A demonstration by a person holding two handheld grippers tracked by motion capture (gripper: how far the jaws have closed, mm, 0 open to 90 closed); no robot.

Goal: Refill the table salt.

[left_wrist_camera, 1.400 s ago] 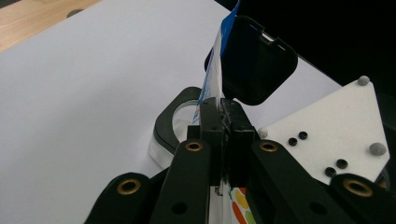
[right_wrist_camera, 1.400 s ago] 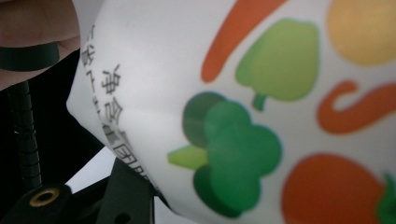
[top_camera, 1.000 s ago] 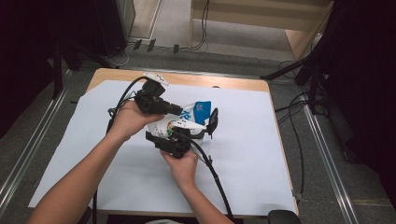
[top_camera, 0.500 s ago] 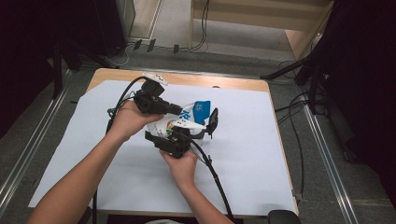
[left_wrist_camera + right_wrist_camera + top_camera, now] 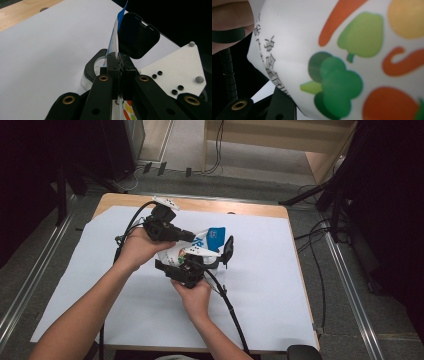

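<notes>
Left gripper [image 5: 119, 58] clamped tight on the thin edge of the white veggie-print bag [image 5: 202, 245]. Right gripper [image 5: 220, 255] wrapped round the bag's body, gripping it. Bag held up above mid tabletop [image 5: 280, 285], nearer the far edge.

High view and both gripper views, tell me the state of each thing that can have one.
Printed bag: held off the table between both grippers.
Left gripper: shut on the bag's thin edge.
Right gripper: wrapped around the bag's body; whether it presses cannot be told.
White sheet: flat on the table.
</notes>
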